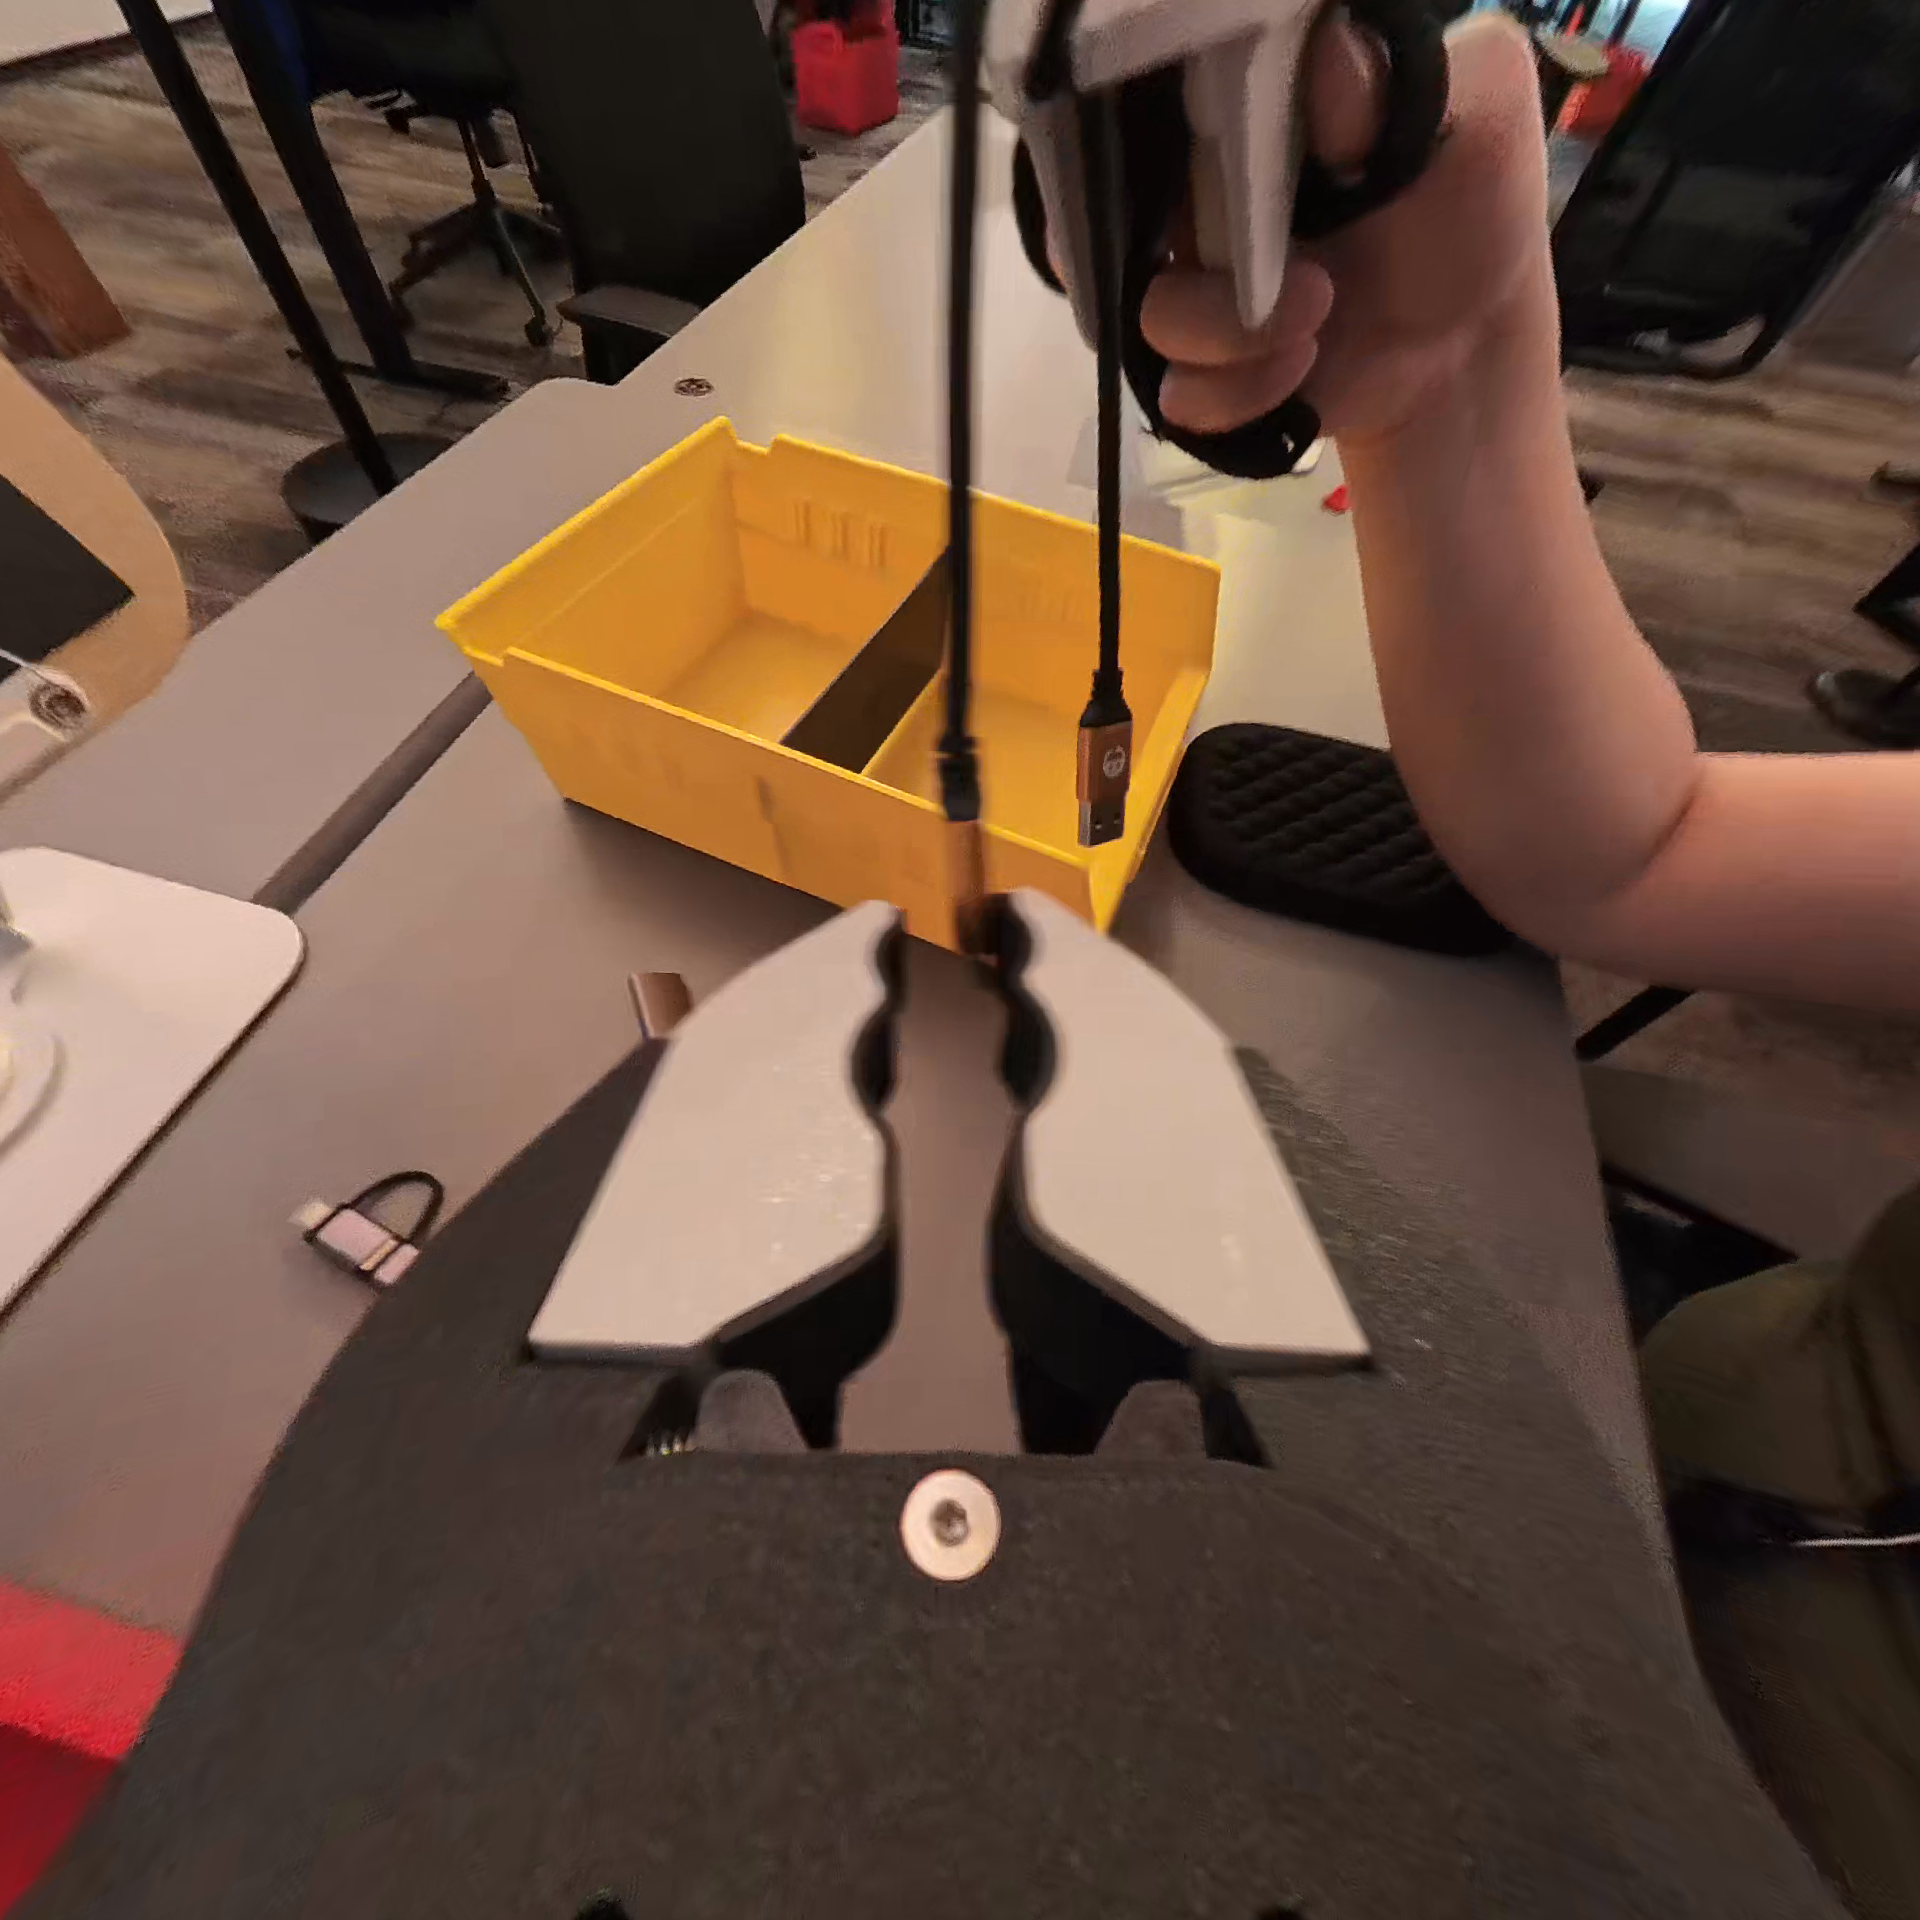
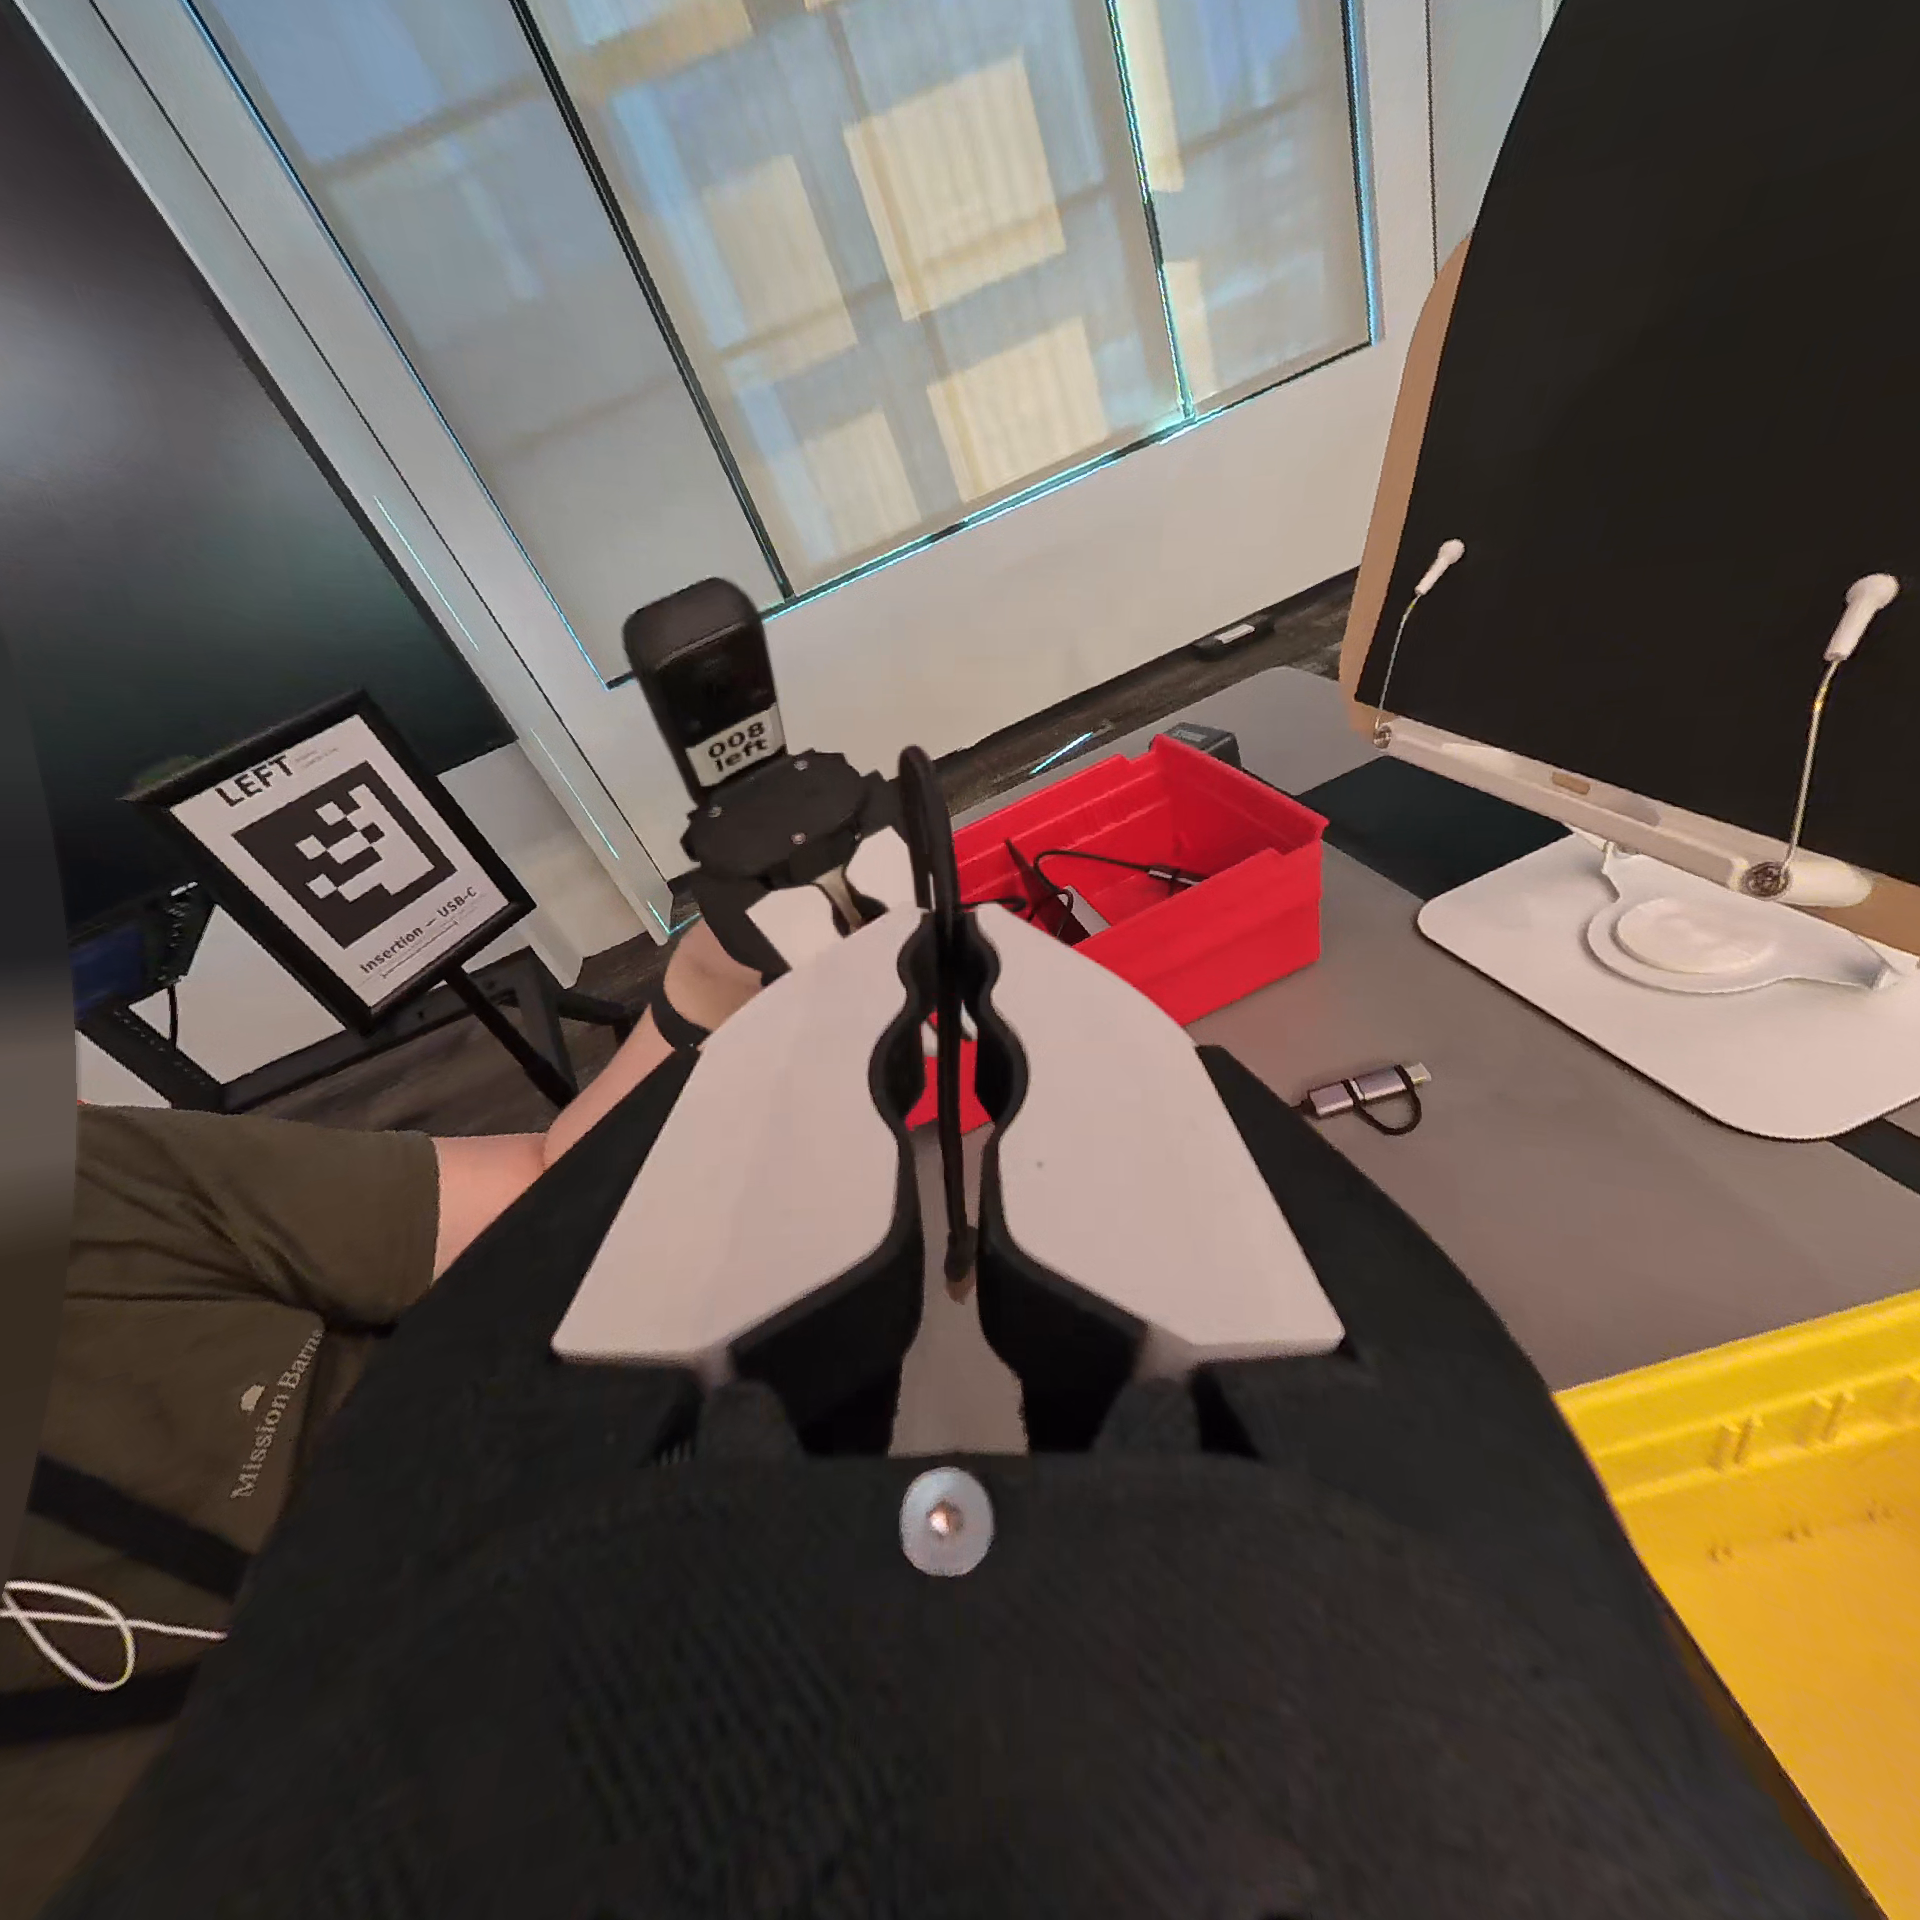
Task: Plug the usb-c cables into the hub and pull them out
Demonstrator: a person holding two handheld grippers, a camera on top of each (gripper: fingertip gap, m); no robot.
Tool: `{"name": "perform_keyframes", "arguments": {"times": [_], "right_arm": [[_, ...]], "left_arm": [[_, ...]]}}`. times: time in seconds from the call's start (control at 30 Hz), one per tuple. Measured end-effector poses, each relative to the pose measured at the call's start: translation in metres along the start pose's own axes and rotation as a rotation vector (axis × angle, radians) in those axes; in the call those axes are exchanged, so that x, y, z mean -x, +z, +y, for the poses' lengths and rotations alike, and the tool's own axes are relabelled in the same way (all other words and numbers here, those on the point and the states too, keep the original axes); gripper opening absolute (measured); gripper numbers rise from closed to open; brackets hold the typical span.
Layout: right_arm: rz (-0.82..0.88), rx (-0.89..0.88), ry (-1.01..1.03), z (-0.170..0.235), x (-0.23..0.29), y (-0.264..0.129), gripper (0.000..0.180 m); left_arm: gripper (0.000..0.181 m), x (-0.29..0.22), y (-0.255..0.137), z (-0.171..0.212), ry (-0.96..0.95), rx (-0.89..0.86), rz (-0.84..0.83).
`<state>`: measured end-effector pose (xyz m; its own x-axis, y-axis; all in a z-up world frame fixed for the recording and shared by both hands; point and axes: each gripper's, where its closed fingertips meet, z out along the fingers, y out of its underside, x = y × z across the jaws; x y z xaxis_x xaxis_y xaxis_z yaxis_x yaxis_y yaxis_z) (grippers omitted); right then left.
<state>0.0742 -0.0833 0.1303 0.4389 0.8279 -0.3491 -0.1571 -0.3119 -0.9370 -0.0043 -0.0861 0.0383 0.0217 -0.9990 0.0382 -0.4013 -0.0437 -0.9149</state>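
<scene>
While both ends of the cable hang in the air, nothing is plugged into anything, so I'd judge this the start of an insertion or just after a pull-out; can't tell which.

Desk: grey, matte, flat. Monitor base, white with rounded corners, sits far right in the right view. Yellow bin: rigid moulded plastic, ribbed walls, a dark divider, both compartments empty. Red bin: same style, holds loose cables and a grey device, maybe a hub. Black quilted wrist pad lies just right of the yellow bin.

Right gripper: grey scalloped fingers closed on the black braided cable near its middle, held high. Cable drapes down in two strands.

Left gripper: fingers nearly together, pinching the copper-toned plug of one strand at its tips. The other strand ends in a free-hanging USB-A plug, metal shell.

Small grey adapter with a short black loop lies on the desk, near left, untouched.
</scene>
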Motion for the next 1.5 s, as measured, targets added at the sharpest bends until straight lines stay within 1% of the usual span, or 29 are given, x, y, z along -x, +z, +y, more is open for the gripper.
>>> {"name": "perform_keyframes", "arguments": {"times": [0.03,0.07,0.13,0.2,0.23,0.27,0.3,0.33,0.37,0.43,0.5,0.53,0.57,0.6,0.63,0.67,0.7,0.73,0.8,0.87,0.93,1.0,1.03,1.13,1.27,1.4,1.5], "right_arm": [[-0.003,0.000,-0.009,0.000,0.001,-0.001,0.004],[-0.021,0.000,-0.028,-0.001,0.004,-0.002,0.004],[-0.094,0.027,-0.083,0.002,0.017,-0.004,0.005],[-0.198,0.053,-0.186,0.007,0.039,-0.010,0.005],[-0.258,0.054,-0.244,0.008,0.052,-0.014,0.011],[-0.326,0.049,-0.304,0.011,0.066,-0.020,0.024],[-0.399,0.041,-0.383,0.015,0.080,-0.027,0.032],[-0.459,0.016,-0.474,0.020,0.091,-0.034,0.042],[-0.514,-0.015,-0.563,0.026,0.098,-0.042,0.048],[-0.625,-0.105,-0.682,0.037,0.107,-0.058,0.047],[-0.701,-0.236,-0.685,0.034,0.106,-0.072,0.044],[-0.719,-0.305,-0.645,0.027,0.101,-0.077,0.042],[-0.711,-0.378,-0.582,0.014,0.093,-0.079,0.040],[-0.660,-0.458,-0.506,-0.003,0.079,-0.077,0.039],[-0.547,-0.540,-0.434,-0.022,0.060,-0.070,0.037],[-0.411,-0.600,-0.405,-0.034,0.041,-0.060,0.036],[-0.299,-0.610,-0.465,-0.034,0.032,-0.047,0.035],[-0.178,-0.566,-0.576,-0.026,0.026,-0.029,0.033],[0.033,-0.344,-0.844,0.000,0.017,0.013,0.037],[0.126,-0.229,-1.055,0.017,0.026,0.042,0.044],[0.113,-0.227,-1.186,0.027,0.049,0.061,0.044],[0.085,-0.225,-1.255,0.035,0.070,0.074,0.046],[0.061,-0.230,-1.273,0.037,0.080,0.077,0.046],[-0.020,-0.223,-1.289,0.044,0.102,0.081,0.037],[-0.009,-0.154,-1.310,0.049,0.102,0.083,0.032],[0.018,-0.121,-1.337,0.050,0.097,0.083,0.017],[0.035,-0.108,-1.347,0.050,0.095,0.084,0.015]], "left_arm": [[0.006,0.002,0.000,-0.001,0.035,-0.005,-0.027],[0.006,0.001,0.000,-0.002,0.058,-0.007,-0.032],[0.005,-0.014,-0.006,-0.003,0.055,0.003,0.061],[0.005,-0.028,-0.018,-0.011,0.023,-0.039,0.149],[0.005,-0.035,-0.025,-0.016,0.001,-0.062,0.196],[0.005,-0.042,-0.031,-0.020,-0.021,-0.080,0.245],[0.005,-0.050,-0.036,-0.024,-0.044,-0.093,0.295],[0.005,-0.057,-0.041,-0.026,-0.068,-0.101,0.344],[0.005,-0.064,-0.045,-0.028,-0.085,-0.110,0.390],[0.005,-0.077,-0.052,-0.029,-0.104,-0.114,0.491],[0.005,-0.086,-0.056,-0.029,-0.131,-0.109,0.565],[0.005,-0.088,-0.056,-0.029,-0.141,-0.106,0.582],[0.005,-0.089,-0.056,-0.028,-0.145,-0.099,0.592],[0.005,-0.091,-0.055,-0.028,-0.146,-0.091,0.604],[0.005,-0.094,-0.056,-0.029,-0.146,-0.096,0.622],[0.005,-0.097,-0.057,-0.032,-0.153,-0.108,0.644],[0.005,-0.099,-0.059,-0.034,-0.163,-0.116,0.666],[0.005,-0.101,-0.061,-0.036,-0.169,-0.124,0.681],[0.005,-0.099,-0.068,-0.041,-0.182,-0.160,0.694],[0.005,-0.093,-0.076,-0.046,-0.202,-0.205,0.685],[0.005,-0.083,-0.082,-0.049,-0.238,-0.243,0.654],[0.005,-0.073,-0.087,-0.049,-0.278,-0.262,0.630],[0.005,-0.068,-0.087,-0.047,-0.293,-0.263,0.615],[0.005,-0.060,-0.086,-0.041,-0.335,-0.247,0.609],[0.005,-0.058,-0.083,-0.038,-0.367,-0.240,0.628],[0.005,-0.057,-0.079,-0.037,-0.367,-0.224,0.615],[0.005,-0.056,-0.077,-0.035,-0.371,-0.215,0.605]]}}
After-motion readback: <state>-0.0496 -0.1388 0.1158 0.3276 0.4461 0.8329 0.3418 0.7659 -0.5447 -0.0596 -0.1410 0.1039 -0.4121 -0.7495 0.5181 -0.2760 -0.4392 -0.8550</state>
